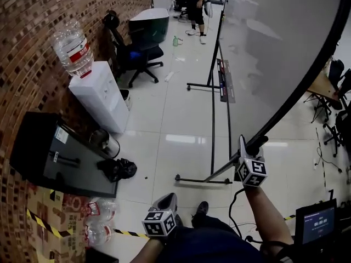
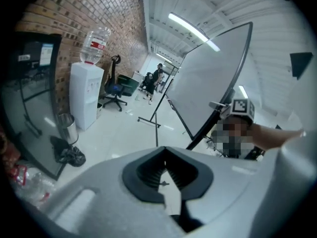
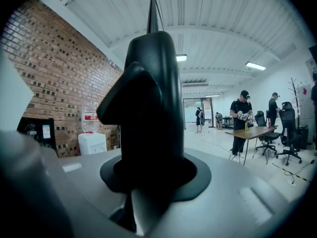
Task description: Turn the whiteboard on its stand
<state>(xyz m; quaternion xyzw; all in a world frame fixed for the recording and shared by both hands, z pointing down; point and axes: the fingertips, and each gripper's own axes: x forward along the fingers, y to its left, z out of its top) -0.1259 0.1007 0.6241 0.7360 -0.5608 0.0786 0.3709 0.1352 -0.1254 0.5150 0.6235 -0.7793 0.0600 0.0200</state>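
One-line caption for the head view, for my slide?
Right gripper clamped on the black frame of the tilted whiteboard; left gripper low and empty.

The whiteboard [image 1: 274, 48] is taken as the mark, and it is carried tilted on its stand [image 1: 213, 119]. Left of the whiteboard, a water dispenser [image 1: 101, 95] is set against the brick wall [image 1: 27, 48], with a bottle [image 1: 72, 48] on top. Left of the whiteboard's far end, an office chair [image 1: 134, 53] is placed. Left of its near end, a bin [image 1: 104, 141] and a bag [image 1: 117, 169] are found on the floor. Beyond the whiteboard's far end a person [image 1: 196, 4] is seen. At its near lower edge the right gripper [image 1: 243, 144] is met, with the left gripper [image 1: 169, 199] nearer and to the left, apart from the whiteboard.
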